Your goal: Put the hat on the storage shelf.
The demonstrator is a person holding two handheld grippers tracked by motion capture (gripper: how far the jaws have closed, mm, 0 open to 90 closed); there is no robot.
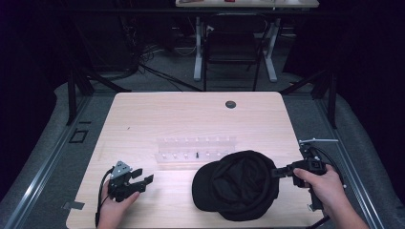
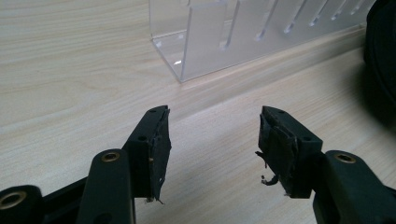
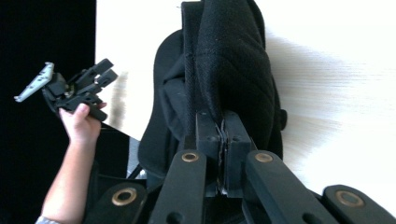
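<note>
A black cap [image 1: 236, 183] lies at the front right of the wooden table [image 1: 157, 114], its hollow side up. My right gripper [image 1: 276, 172] is shut on the cap's right edge, and in the right gripper view the jaws [image 3: 223, 123] pinch a fold of the cap's fabric [image 3: 229, 70], which hangs ahead of them. My left gripper [image 1: 143, 175] rests at the front left, open, with nothing between its fingers [image 2: 212, 140]. It points toward a clear acrylic rack [image 2: 210, 42].
The clear rack [image 1: 196, 150] with a row of pegs lies across the table's middle, just behind the cap. A round dark grommet [image 1: 230, 104] sits near the far edge. A chair [image 1: 234, 45] and desk legs stand beyond the table.
</note>
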